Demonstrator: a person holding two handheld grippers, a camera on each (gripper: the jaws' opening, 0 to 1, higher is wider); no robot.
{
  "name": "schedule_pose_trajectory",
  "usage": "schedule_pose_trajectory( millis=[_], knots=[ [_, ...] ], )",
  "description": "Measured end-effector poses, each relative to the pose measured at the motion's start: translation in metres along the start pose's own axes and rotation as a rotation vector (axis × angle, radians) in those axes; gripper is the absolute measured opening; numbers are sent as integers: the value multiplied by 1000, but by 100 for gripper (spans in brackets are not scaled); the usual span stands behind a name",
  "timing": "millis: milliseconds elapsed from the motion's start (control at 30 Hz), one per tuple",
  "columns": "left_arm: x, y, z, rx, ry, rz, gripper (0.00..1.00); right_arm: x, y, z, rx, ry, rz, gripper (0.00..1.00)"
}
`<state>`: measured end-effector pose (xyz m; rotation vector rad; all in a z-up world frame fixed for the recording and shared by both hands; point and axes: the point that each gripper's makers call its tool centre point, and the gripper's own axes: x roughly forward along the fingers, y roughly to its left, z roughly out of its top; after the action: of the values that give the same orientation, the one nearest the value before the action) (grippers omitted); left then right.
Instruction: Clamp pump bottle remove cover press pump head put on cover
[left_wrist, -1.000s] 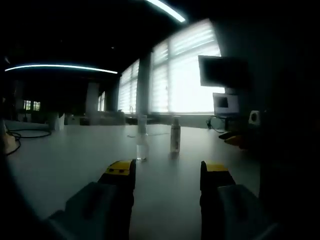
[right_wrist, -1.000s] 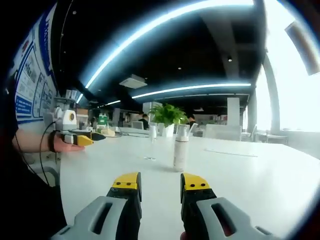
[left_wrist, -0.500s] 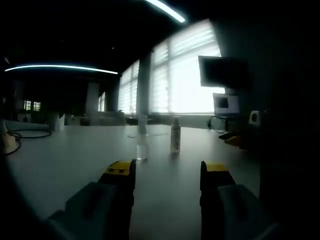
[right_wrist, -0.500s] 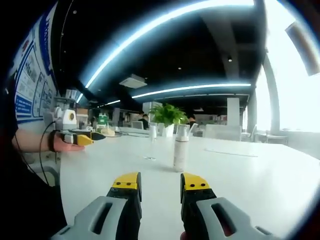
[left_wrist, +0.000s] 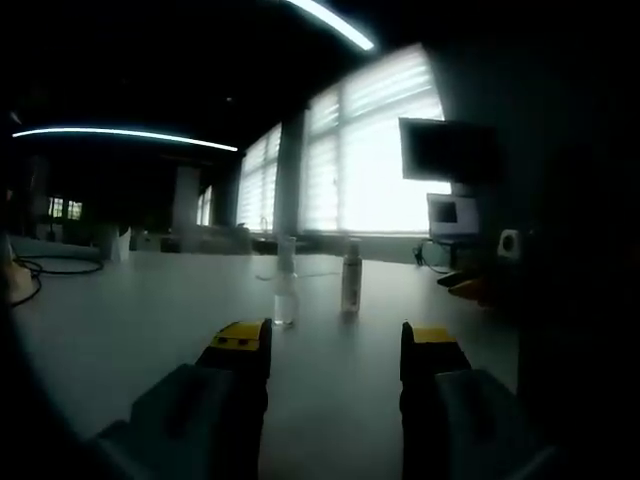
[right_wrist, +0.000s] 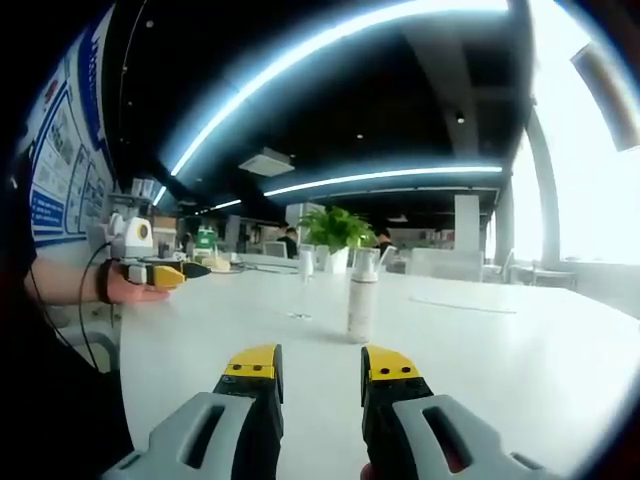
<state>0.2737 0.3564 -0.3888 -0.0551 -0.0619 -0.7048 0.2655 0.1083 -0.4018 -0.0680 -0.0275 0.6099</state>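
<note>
Right gripper view, lower centre: the right gripper (right_wrist: 318, 372), grey with yellow-capped black tips, has its jaws parted and nothing between them, low over the white tabletop (right_wrist: 500, 350). Just above the jaws at mid-frame stands the white cylindrical pump bottle (right_wrist: 362, 297) with its clear cover on, upright on the table. Close to its left stands a smaller clear bottle (right_wrist: 304, 283), also upright; the two are near each other but apart. At the left edge a person's hand holds the left gripper (right_wrist: 162, 274) just above the table, well apart from the bottles. A green potted plant (right_wrist: 336, 232) sits beyond them.

Left gripper view: the left gripper (left_wrist: 335, 345) rises from the bottom with jaws spread wide and empty. Past them, at mid-frame, the clear bottle (left_wrist: 285, 290) stands left of the pump bottle (left_wrist: 351, 280), before bright blinded windows (left_wrist: 372, 150).
</note>
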Motion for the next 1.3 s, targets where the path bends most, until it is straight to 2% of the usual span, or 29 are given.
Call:
schedule_pose_trajectory(
  millis=[467, 567, 667, 767, 833, 867, 967, 1300],
  knots=[
    [-1, 9, 2, 13, -7, 55, 40, -1, 0, 1, 5, -5, 1, 25],
    [-1, 10, 6, -14, -21, 59, 33, -1, 0, 1, 7, -7, 2, 25],
    [1, 10, 7, 9, -14, 66, 35, -2, -1, 2, 8, -11, 0, 25],
    [3, 11, 0, 18, 13, 69, 40, -2, -1, 2, 8, -16, 0, 25],
    [2, 14, 2, 20, 4, 87, 40, -2, -1, 2, 7, -16, 1, 25],
    [2, 13, 4, -37, -10, 95, 39, -2, -1, 3, 7, -17, 2, 25],
    [2, 10, 5, -18, -6, 101, 35, -2, -2, 3, 13, -20, 4, 25],
    [7, 9, 3, -9, 4, 134, 35, -2, -5, 2, 11, -19, 3, 25]
  ],
)
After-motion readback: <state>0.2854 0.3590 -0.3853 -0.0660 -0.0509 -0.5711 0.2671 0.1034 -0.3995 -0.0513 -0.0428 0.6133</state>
